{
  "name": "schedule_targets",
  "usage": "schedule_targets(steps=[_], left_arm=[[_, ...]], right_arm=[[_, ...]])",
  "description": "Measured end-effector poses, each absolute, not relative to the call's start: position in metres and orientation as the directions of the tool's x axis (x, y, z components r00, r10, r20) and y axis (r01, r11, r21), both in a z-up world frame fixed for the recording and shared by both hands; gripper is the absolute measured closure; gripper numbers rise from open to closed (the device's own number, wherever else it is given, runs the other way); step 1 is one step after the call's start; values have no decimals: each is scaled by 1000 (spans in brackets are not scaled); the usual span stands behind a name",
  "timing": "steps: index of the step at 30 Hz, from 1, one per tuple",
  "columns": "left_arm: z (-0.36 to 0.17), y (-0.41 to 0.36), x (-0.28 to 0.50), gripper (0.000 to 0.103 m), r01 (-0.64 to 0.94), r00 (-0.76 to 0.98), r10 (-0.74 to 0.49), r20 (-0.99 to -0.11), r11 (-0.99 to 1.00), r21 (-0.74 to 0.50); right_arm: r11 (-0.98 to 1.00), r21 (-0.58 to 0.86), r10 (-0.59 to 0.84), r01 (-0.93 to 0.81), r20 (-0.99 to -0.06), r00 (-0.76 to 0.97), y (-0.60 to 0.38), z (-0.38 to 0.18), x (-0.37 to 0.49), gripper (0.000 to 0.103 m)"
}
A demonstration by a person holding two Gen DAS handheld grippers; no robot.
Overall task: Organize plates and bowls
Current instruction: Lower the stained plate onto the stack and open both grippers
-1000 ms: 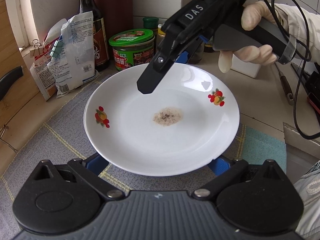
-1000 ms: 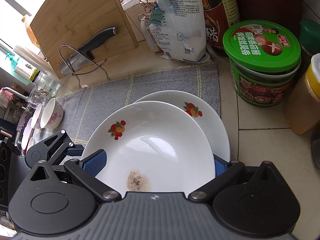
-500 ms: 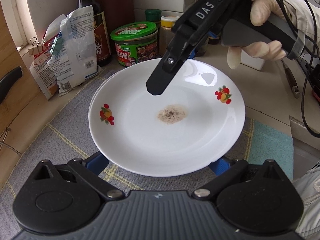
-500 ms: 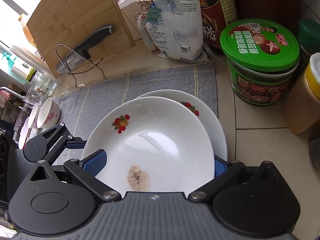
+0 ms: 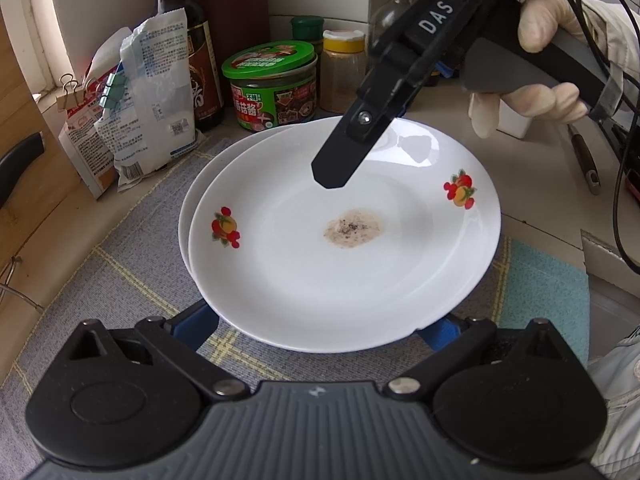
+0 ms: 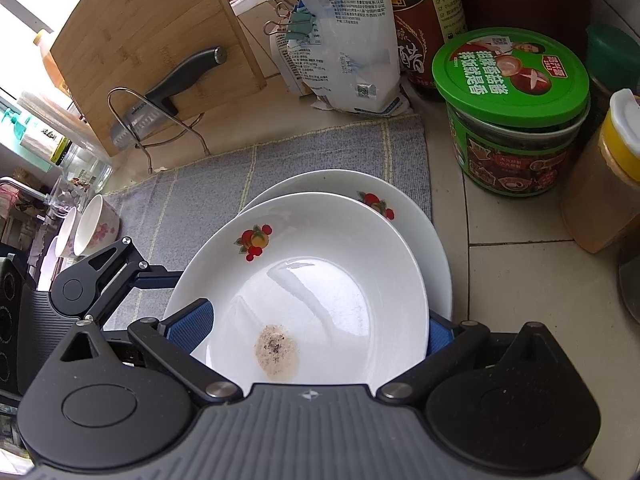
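Observation:
A white plate with fruit prints and a brown stain is held between both grippers, just above a second matching plate on the grey mat. My left gripper has its blue pads at the plate's near rim, under it. My right gripper straddles the opposite rim; its black finger lies over the plate. In the right wrist view the top plate overlaps the lower plate. Several flowered bowls stand at the far left.
A green-lidded jar, a yellow-capped spice jar, a dark sauce bottle and clipped bags line the back. A wooden cutting board with a knife in a wire rack stands left. A grey mat covers the counter.
The held plate has moved toward the back right and now sits over the second plate, whose rim shows at the left in the left wrist view.

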State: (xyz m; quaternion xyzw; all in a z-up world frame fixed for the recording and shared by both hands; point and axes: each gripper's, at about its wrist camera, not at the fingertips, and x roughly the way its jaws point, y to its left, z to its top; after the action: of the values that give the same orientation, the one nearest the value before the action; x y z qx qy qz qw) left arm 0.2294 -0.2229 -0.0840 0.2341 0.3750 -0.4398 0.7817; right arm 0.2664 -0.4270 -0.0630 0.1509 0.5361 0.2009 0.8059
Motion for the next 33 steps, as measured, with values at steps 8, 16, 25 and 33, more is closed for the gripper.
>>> schedule_targets(steps=[8,16,25,33], left_arm=[[-85,-224,231,2,865,335,-517,-788,501,40],[-85,-223,231,1,866,338,-522,-783,498,41],[-83,-222,228,1,873,341,-532,-775,486,51],[-79,-219,224,1,874,345,-546,-764,483,49]], right_arm=[[874,465,483,-140,-802,351,-430,-63,257,0],[883,450,466,-133,-807,363,-429,-57,247,0],[892,436,448,-120,-811,376,-428,-52,237,0],[898,425,434,-112,-816,381,-426,-50,231,0]])
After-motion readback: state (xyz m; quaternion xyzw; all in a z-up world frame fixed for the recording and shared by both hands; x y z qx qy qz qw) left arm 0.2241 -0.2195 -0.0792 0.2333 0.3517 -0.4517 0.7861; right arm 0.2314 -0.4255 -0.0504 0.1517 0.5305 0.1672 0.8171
